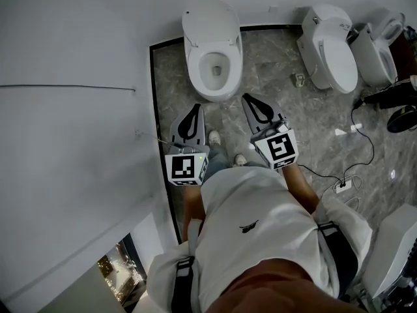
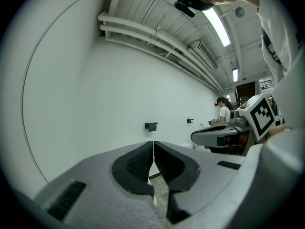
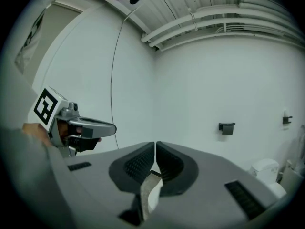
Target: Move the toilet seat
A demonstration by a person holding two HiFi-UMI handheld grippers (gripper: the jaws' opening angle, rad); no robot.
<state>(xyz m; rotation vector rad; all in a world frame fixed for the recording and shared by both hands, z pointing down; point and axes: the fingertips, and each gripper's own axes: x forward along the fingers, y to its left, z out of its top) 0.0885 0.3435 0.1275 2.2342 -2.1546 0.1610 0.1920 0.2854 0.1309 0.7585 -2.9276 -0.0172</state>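
Observation:
A white toilet [image 1: 212, 57] stands against the back wall with its lid and seat [image 1: 210, 19] raised and the bowl [image 1: 215, 70] open. My left gripper [image 1: 193, 109] hovers just in front of the bowl's near left rim, shut and empty. My right gripper [image 1: 247, 99] hangs by the bowl's near right rim, also shut with nothing in it. In the left gripper view the jaws [image 2: 153, 144] meet tip to tip and face the white wall. The right gripper view shows its own jaws [image 3: 155, 145] closed the same way.
Two more white toilets [image 1: 332, 44] [image 1: 381, 51] stand to the right. A cable and power strip [image 1: 343, 186] lie on the marble floor [image 1: 313, 122]. The white wall [image 1: 71, 122] runs along the left. A black holder [image 3: 227, 127] hangs on the wall. A person [image 2: 223, 111] stands far off.

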